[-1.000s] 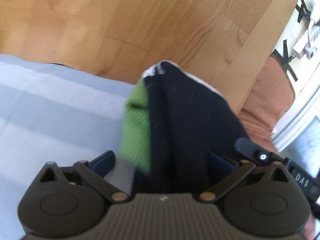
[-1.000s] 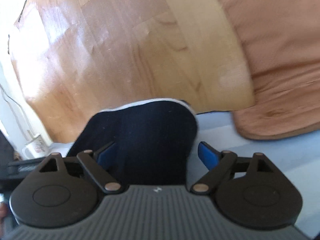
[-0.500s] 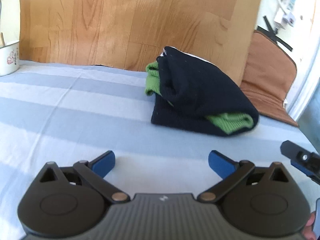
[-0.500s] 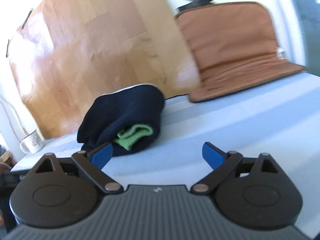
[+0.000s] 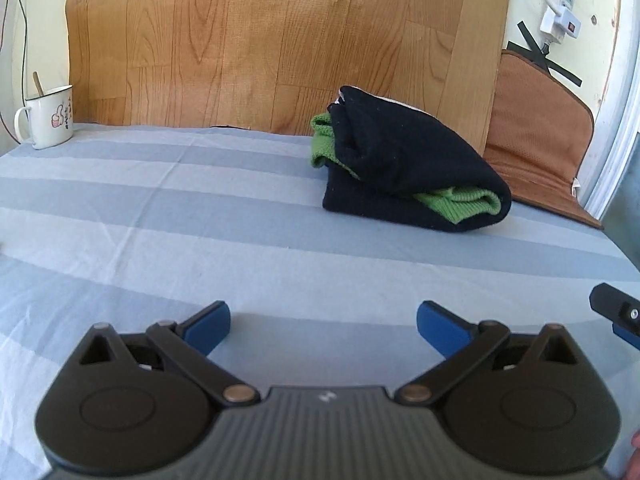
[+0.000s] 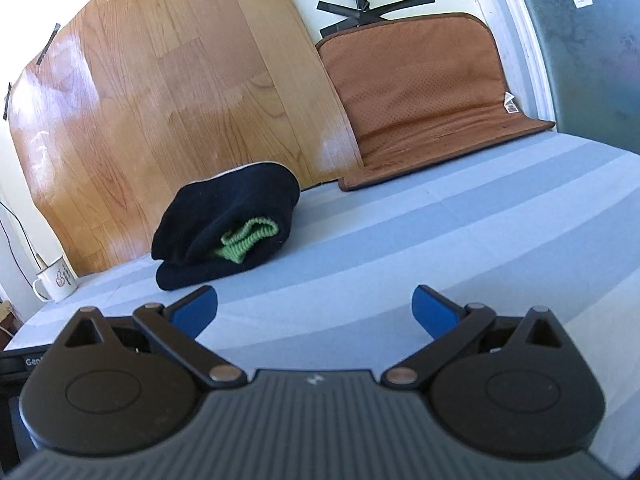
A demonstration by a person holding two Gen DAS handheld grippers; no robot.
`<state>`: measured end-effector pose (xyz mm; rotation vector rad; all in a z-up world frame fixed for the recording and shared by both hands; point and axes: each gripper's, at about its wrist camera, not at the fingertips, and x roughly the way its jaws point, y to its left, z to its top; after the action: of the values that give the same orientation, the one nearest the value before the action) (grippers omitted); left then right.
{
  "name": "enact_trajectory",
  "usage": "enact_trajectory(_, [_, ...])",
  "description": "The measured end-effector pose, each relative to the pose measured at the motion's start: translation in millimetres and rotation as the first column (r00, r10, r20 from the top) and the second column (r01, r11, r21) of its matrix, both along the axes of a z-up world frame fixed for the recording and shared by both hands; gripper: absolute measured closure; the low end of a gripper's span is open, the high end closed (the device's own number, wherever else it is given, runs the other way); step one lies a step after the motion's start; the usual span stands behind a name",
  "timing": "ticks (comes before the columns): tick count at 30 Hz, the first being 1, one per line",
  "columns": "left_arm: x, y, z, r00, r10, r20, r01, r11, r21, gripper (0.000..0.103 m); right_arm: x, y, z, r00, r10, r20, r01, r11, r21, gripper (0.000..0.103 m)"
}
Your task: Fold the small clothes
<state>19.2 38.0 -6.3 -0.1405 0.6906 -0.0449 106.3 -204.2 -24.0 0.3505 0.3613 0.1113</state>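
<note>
1. At about one o'clock on the striped sheet (image 5: 168,208), close against the wooden board (image 5: 280,40), lies the folded bundle (image 5: 404,168): a dark garment doubled over, with green knit showing at its open ends.
2. In the right wrist view the same bundle (image 6: 224,232) sits at about eleven o'clock, well apart from both tools and touched by neither.
3. The left gripper (image 5: 323,326) is released; its blue pads stand wide with only bare sheet between them.
4. The right gripper (image 6: 315,310) is likewise spread wide, having just been opening, and nothing sits between its pads.
5. My reading of the step: the fold on this item looks finished and set down, and both hands hang back from it over the near part of the sheet.
6. A white mug (image 5: 48,116) stands at ten o'clock near the sheet's far corner, and a brown cushion (image 6: 424,92) leans against the wall at one to two o'clock; neither is clothing.
7. No other unfolded garment shows in either view, so I cannot tell whether more work waits.
8. The next move probably calls for finding a fresh item outside these views, or else tidying the bundle, whose green edges poke out unevenly.
9. Any tidying would need a light pinch on the top layer only, since a deep grab could undo the fold.
</note>
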Motion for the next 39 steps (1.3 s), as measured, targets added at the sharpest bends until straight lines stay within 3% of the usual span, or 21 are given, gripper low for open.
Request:
enact_trajectory(7, [2.1,-9.0,-0.6,1.000,-0.005,-0.010,0.006,0.999,0.050,0.000,4.0,0.9,-1.2,0.999,0.052,-0.014,-0.052,0.999,0.003,0.000])
enact_trajectory(12, [-3.5,-23.7,0.8,0.995,-0.099,0.019,0.097,0.991,0.097,0.000,2.1,2.1,-1.0,0.995,0.096,0.006,-0.096,0.995,0.016,0.000])
enact_trajectory(16, [4.4,-34.4,-3.0,0.988,-0.149,-0.043,0.153,0.978,0.138,0.000,0.7,2.3,0.0,0.994,0.112,0.019,-0.112,0.993,0.024,0.000])
enact_trajectory(19, [4.6,-39.5,-3.7,0.987,-0.157,-0.045,0.162,0.974,0.157,0.000,0.5,1.0,-0.2,0.994,0.112,0.017,-0.113,0.993,0.038,0.000])
enact_trajectory(28, [10.7,-39.6,-3.7,0.989,-0.139,-0.055,0.147,0.974,0.173,0.000,3.5,3.2,-0.3,0.991,0.130,-0.014,-0.129,0.991,0.031,0.000])
enact_trajectory(34, [11.1,-30.7,-2.6,0.997,-0.060,-0.057,0.069,0.984,0.165,0.000,-1.5,-5.7,-1.1,0.998,0.069,0.008,-0.069,0.995,0.068,0.000])
enact_trajectory(39, [12.0,-29.7,-1.4,0.996,-0.064,-0.062,0.073,0.983,0.170,0.000,-0.7,-8.3,-1.7,1.000,0.027,-0.002,-0.027,0.997,0.076,0.000])
